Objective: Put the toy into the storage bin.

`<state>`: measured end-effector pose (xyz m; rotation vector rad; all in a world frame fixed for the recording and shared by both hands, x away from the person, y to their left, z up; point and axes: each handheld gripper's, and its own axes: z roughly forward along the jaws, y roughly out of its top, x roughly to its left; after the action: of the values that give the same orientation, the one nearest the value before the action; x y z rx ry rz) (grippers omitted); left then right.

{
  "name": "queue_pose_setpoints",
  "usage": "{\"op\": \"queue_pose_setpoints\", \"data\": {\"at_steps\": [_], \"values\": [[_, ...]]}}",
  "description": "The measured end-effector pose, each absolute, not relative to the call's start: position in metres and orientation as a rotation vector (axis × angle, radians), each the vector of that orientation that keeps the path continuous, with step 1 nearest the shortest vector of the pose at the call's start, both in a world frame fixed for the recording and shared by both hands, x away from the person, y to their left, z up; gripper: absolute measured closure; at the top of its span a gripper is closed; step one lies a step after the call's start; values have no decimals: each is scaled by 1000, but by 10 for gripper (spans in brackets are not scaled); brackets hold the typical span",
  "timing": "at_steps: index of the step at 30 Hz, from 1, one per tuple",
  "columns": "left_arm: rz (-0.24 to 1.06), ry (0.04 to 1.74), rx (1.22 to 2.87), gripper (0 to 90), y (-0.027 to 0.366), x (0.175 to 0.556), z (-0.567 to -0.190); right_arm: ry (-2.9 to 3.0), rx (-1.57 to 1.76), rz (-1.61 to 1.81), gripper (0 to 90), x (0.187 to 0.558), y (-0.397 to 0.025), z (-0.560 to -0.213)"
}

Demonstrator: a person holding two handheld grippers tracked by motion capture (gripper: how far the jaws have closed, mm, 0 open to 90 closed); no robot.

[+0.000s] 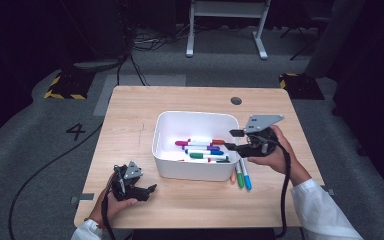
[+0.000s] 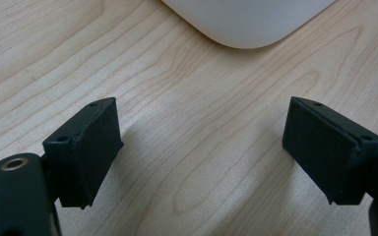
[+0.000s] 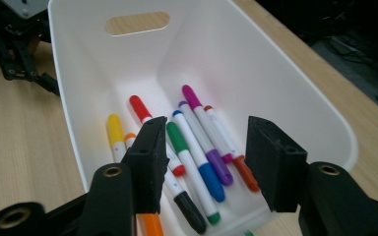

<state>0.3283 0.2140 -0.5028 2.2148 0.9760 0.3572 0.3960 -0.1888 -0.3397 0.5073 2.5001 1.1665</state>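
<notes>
Left tongs (image 1: 150, 190) sit low on the bench (image 1: 130, 107), near the white bin's (image 1: 192, 172) front-left corner, jaws spread wide w/ nothing between them, just bare wood in the left gripper view (idle, by the look of it). In the bin, a pile of markers (image 1: 205, 150) lies flat on the bottom, mixed colours. Right tongs (image 1: 233, 139) hover over the bin's right rim, jaws apart and empty, released, touching nothing. Just outside the bin's front-right corner, a green marker (image 1: 239, 177) and a blue marker (image 1: 246, 176) lie side by side on the bench, so the step looks like loading pens into the bin, approx. mid-way. Next move prob. calls for the right tongs to drop back to those two, straddle one across its barrel and close.
</notes>
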Motion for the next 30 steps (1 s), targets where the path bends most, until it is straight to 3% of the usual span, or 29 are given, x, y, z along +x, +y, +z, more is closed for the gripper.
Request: {"op": "queue_pose_setpoints", "data": {"at_steps": [8,20,30], "values": [[357,977,2215,149,214,328,-503,2364,614,1206,439,372,-238,-343],[357,978,2215,149,214,328,-503,2421,785,1087,342,354,-261,-423],[353,970,2218,149,214,328,-503,2462,882,1039,323,351,-263,-462]]}}
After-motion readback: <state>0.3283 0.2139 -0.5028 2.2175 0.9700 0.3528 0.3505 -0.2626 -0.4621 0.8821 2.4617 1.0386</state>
